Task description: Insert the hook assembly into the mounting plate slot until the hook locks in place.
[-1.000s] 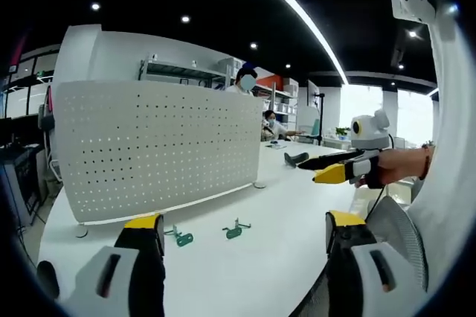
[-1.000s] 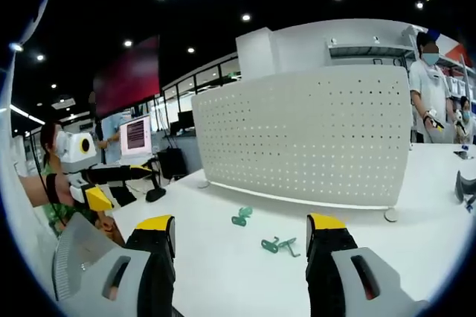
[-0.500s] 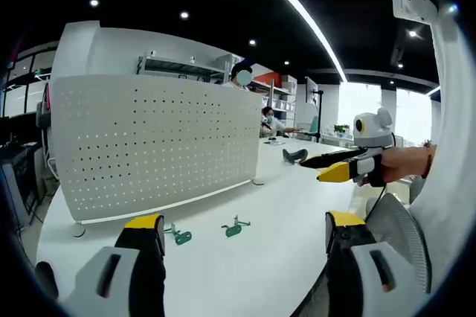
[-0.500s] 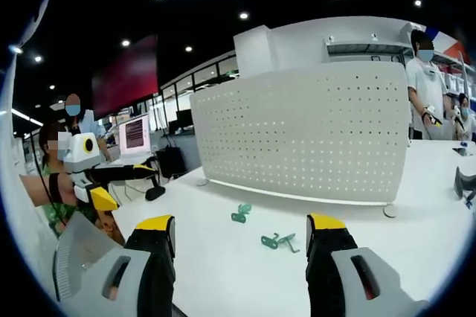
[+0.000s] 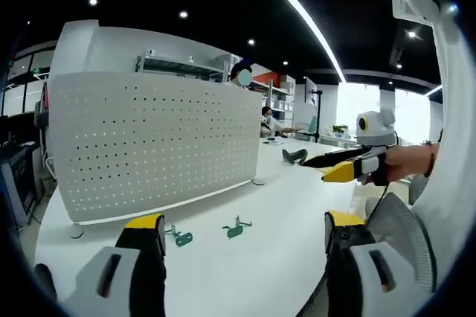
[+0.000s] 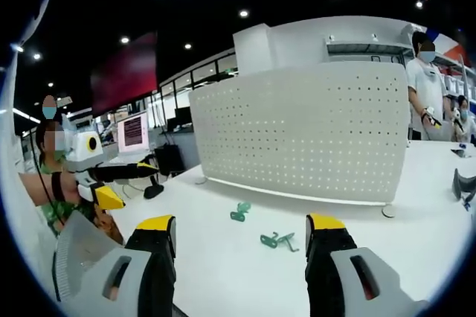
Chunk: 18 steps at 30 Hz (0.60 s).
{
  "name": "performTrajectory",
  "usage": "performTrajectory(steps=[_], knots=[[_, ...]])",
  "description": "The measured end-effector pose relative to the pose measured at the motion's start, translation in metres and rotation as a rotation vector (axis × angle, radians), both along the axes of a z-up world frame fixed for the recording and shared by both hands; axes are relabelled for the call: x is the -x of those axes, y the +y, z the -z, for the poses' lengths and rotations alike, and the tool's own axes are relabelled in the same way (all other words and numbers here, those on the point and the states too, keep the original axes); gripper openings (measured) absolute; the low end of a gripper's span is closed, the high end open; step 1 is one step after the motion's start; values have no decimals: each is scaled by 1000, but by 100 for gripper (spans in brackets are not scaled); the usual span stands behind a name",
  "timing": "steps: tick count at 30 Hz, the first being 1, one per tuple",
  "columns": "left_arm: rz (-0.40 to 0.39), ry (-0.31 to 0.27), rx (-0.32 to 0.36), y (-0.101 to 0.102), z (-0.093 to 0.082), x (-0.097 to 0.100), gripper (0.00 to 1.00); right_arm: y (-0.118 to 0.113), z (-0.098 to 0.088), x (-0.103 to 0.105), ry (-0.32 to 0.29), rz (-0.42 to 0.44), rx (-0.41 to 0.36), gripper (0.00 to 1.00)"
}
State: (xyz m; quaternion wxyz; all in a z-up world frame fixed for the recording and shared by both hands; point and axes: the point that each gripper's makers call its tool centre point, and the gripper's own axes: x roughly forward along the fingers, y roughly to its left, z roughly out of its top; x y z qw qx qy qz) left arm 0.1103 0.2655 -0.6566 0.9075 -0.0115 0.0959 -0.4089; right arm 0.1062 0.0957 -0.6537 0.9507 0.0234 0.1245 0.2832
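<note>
Left gripper view: the left gripper [image 5: 242, 237] has its jaws spread wide with nothing in them, hovering over the white table [image 5: 282, 198], and two green hooks [image 5: 234, 229] lie in front of the upright pegboard plate [image 5: 149, 146]. Right gripper view: the right gripper [image 6: 242, 239] is just as wide apart and empty, the hooks [image 6: 277, 240] lying on the table between it and the plate [image 6: 312, 135].

Two green hooks [image 5: 233, 229] [image 5: 179, 237] flat before upright white perforated plate [image 5: 149, 142].
</note>
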Motion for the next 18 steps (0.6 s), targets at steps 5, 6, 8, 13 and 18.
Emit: performTrajectory(steps=[5, 6, 8, 13, 18], knots=[[19, 6, -4, -6, 3, -4, 90, -3, 2, 5, 5, 24, 7, 72], [25, 9, 1, -7, 4, -5, 90, -4, 2, 5, 7, 28, 8, 72], [32, 9, 3, -10, 4, -6, 90, -5, 2, 7, 6, 39, 7, 72], [63, 11, 1, -16, 5, -8, 89, -7, 3, 10, 9, 58, 15, 71], [89, 16, -7, -24, 10, -8, 87, -8, 2, 17, 12, 69, 21, 71]])
